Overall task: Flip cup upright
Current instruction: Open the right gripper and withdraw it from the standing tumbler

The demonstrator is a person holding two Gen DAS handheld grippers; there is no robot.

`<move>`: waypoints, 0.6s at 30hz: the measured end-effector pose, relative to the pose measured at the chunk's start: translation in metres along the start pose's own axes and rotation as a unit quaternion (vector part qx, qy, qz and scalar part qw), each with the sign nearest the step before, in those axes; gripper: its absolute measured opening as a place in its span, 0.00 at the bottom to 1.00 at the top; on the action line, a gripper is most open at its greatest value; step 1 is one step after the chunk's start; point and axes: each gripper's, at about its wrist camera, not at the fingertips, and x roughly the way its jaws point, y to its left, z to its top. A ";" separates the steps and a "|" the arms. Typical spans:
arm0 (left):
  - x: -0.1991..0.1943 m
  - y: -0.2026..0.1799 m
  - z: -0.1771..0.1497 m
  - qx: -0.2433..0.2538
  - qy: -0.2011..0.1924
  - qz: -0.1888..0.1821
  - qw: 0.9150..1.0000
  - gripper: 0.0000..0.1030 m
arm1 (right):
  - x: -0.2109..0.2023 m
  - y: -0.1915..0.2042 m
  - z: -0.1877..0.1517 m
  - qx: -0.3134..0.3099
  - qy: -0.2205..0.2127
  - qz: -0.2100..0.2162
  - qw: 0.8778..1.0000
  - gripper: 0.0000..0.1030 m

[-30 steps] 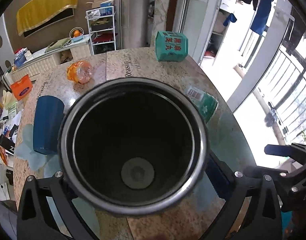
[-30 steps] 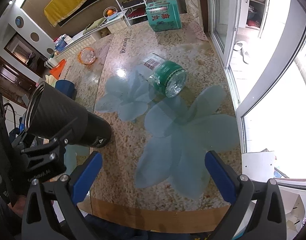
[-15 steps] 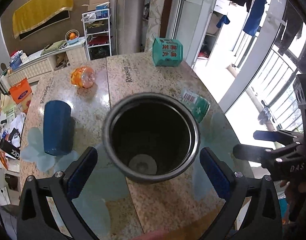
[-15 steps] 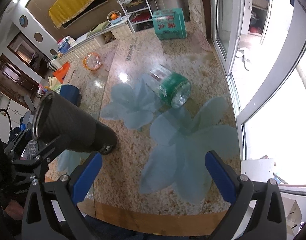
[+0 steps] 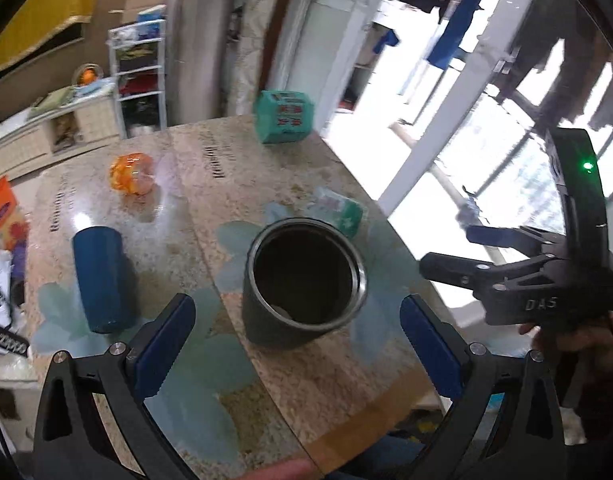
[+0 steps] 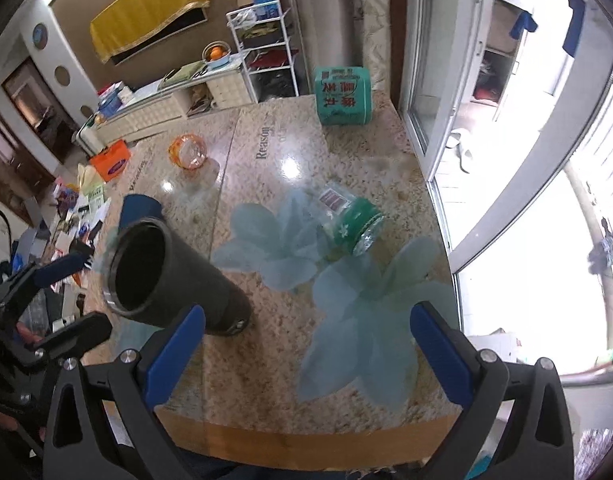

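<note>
My left fingers [image 5: 296, 334] and right fingers [image 6: 306, 350] are released; the black cup [image 5: 302, 284] stands upright on the bench [image 6: 266, 364], printed "Reason"

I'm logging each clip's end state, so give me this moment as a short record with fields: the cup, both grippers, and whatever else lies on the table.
cup: black cup stands upright on the table, mouth up, nothing gripping it
left gripper: open, cup beyond its fingertips, not touching
right gripper: open, empty, to the right of the cup
blue cup: lying on its side
green bottle: lying on its side
orange bottle: far side
green box: far edge
</note>
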 end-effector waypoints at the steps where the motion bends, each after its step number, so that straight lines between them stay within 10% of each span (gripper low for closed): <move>1: -0.004 0.001 0.000 0.008 0.003 -0.008 1.000 1.00 | -0.005 0.007 -0.002 0.003 -0.004 -0.007 1.000 1.00; 18: -0.030 0.060 -0.007 0.022 0.041 -0.038 0.998 1.00 | -0.024 0.091 -0.022 0.024 -0.022 -0.074 0.997 1.00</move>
